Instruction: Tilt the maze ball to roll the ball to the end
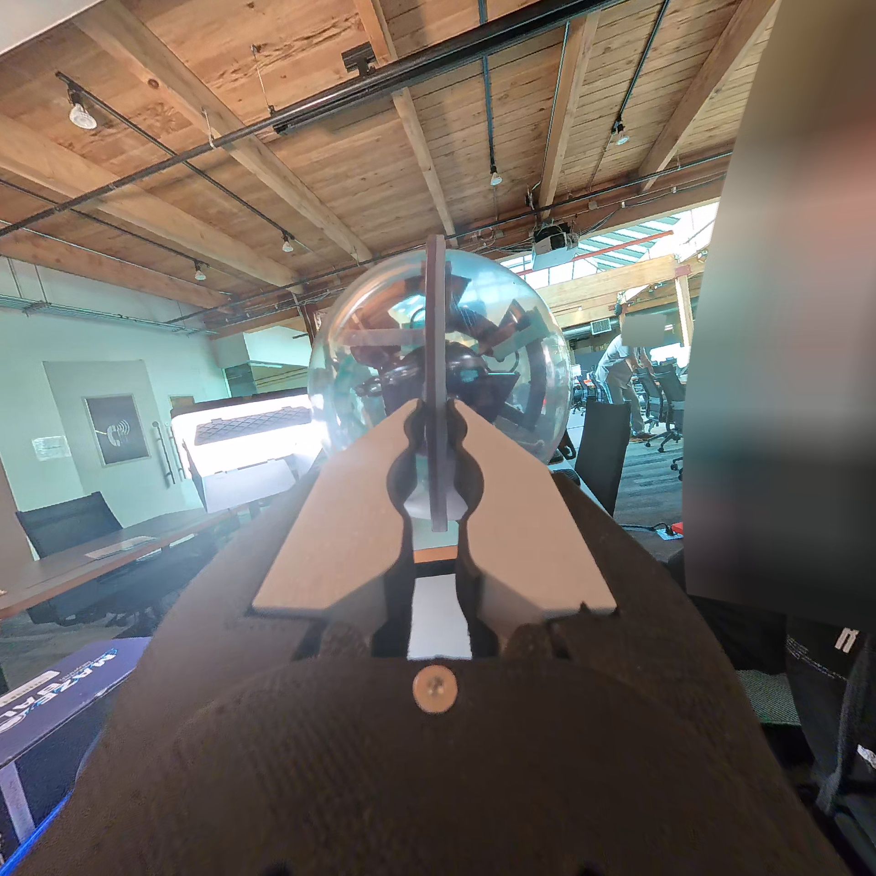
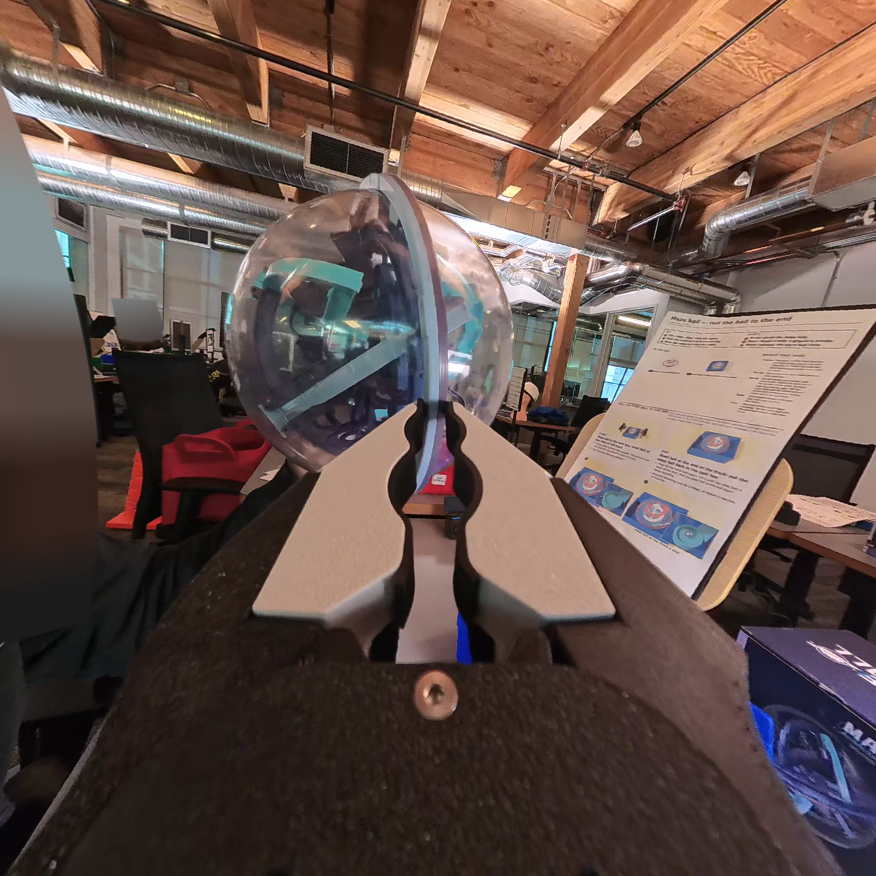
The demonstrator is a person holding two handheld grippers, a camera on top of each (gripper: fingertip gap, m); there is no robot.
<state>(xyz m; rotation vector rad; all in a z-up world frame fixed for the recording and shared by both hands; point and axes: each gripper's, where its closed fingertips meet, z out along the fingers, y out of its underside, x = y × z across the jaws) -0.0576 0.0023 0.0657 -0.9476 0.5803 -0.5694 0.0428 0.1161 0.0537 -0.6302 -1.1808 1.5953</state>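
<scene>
both tongs [image 1: 437, 407] [image 2: 433, 410] pinch clear maze ball's [image 1: 379, 360] flat rim.

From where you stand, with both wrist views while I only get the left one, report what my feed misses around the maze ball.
Observer: Your view lacks the right claw. In its own view it is clamped on the maze ball's flat rim, as the left claw is in yours.
Operator: Give me the inside of the ball on that side.
Observer: Turquoise track pieces cross the interior, and a small shiny bead sits low, near the claw tips.
Operator: Tell me what stands to the right of it.
Observer: A printed instruction sheet on a tilted board, and a dark blue box at the lower right.
</scene>
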